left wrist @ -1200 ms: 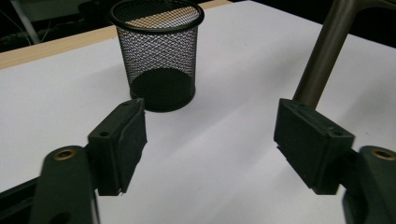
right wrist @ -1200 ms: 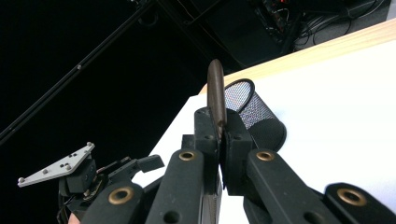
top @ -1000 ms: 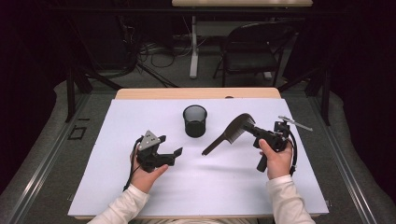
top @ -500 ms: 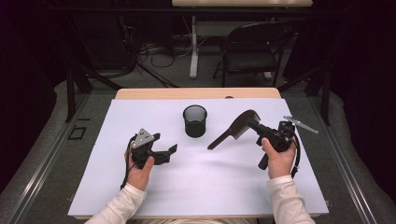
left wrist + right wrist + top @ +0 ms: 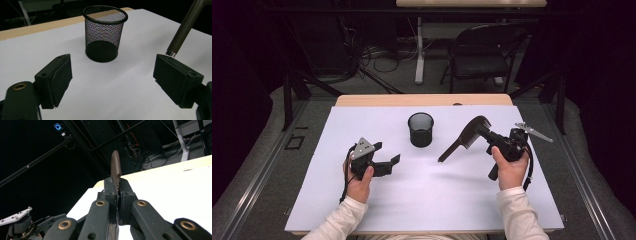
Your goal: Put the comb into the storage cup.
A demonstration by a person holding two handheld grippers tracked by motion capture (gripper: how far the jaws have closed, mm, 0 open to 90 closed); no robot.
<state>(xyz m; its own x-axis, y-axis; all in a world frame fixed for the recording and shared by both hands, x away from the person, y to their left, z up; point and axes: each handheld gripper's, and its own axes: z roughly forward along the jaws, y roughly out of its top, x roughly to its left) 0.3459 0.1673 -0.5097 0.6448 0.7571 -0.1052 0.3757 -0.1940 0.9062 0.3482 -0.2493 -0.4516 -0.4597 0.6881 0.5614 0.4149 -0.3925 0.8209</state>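
Observation:
A black mesh cup [image 5: 420,129] stands upright and empty on the white sheet, near the back middle. My right gripper [image 5: 488,136] is shut on the toothed head of a dark comb [image 5: 464,139], held above the sheet. The comb's handle slants down to the left, toward the cup. In the right gripper view the jaws [image 5: 117,187] pinch the comb [image 5: 115,166] edge-on. My left gripper [image 5: 387,152] rests low at the left, open, with nothing between its pads. From the left gripper view [image 5: 113,72] the cup [image 5: 105,32] lies straight ahead, and the comb's handle tip [image 5: 183,27] hangs at the upper right.
The white sheet [image 5: 437,200] covers a wooden table, whose bare edge [image 5: 422,100] shows at the back. A dark chair [image 5: 482,55] and cables stand on the floor beyond the table. In the right gripper view the left gripper [image 5: 20,222] appears at the bottom left.
My left gripper has shifted slightly to the left. The comb and the right gripper have edged a little to the right, with the grip unchanged.

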